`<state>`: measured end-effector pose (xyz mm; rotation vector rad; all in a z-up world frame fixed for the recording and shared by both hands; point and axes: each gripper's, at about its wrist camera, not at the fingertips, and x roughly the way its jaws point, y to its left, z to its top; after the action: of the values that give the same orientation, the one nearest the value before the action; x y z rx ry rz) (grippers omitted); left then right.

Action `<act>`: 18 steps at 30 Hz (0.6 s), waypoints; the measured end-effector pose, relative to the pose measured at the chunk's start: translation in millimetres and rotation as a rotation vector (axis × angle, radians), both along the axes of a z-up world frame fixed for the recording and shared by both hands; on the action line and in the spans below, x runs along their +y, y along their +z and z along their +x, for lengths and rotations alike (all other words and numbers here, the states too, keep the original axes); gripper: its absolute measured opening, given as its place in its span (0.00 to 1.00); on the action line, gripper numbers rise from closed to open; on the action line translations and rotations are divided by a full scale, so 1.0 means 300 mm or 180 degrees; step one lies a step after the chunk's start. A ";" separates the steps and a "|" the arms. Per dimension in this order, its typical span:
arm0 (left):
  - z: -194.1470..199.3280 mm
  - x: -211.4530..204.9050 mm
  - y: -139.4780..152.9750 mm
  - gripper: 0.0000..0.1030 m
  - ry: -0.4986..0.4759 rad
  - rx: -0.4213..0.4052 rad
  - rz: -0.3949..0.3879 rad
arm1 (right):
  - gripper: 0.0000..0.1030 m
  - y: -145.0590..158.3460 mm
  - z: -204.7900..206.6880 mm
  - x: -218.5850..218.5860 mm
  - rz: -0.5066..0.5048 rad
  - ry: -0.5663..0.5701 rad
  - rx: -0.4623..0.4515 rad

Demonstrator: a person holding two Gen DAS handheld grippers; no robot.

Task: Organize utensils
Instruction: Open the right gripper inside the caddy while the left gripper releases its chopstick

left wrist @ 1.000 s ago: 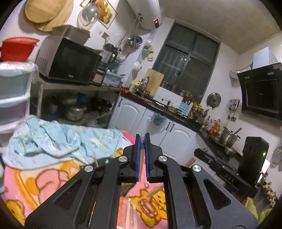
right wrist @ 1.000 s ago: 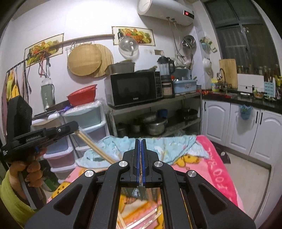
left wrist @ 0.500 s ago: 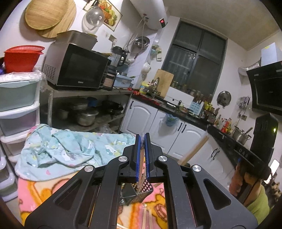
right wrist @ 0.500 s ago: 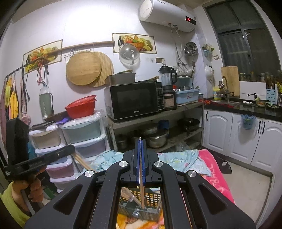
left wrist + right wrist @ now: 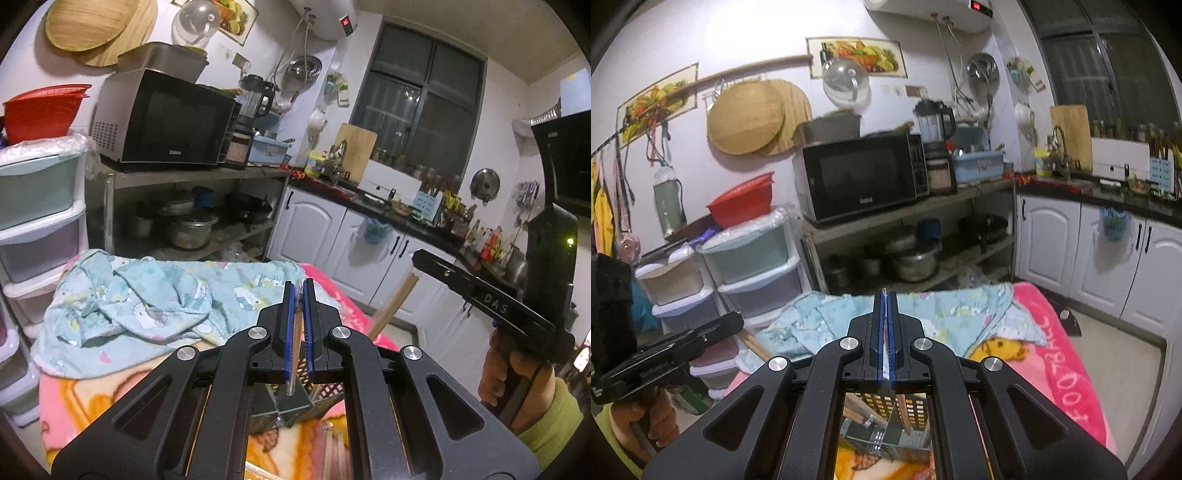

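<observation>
2 grippers work here, each clenched on chopsticks. The left gripper pinches a thin wooden chopstick between its blue pads, the stick's lower end hanging over the dark mesh utensil basket at 6 o'clock in its view. The right gripper is likewise pressed tight on a chopstick whose shaft drops toward the basket's lattice wall at 6 o'clock. Seen from the left wrist, the right gripper's stick juts out at 3 o'clock; seen from the right wrist, the left gripper's stick shows at 9 o'clock.

The basket sits on a soft pink blanket, so I judge it could tip or slide if a stick tip pushes on its rim. Both hands converge on 1 small opening, so the 2 grippers may collide or cross sticks. A thin stick held off-centre could also swivel in the pads and miss its compartment. More chopsticks lie on the blanket at 6 o'clock.
</observation>
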<state>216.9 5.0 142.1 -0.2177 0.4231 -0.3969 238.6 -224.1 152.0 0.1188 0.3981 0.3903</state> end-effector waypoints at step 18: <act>0.033 -0.042 -0.082 0.46 0.0007 0.0201 0.0085 | 0.52 -0.112 -0.034 -0.089 0.0050 -0.0303 0.0091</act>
<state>226.8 -7.5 117.6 -0.2051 0.4900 -0.3828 228.3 -250.8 118.4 0.1580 0.4162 0.2983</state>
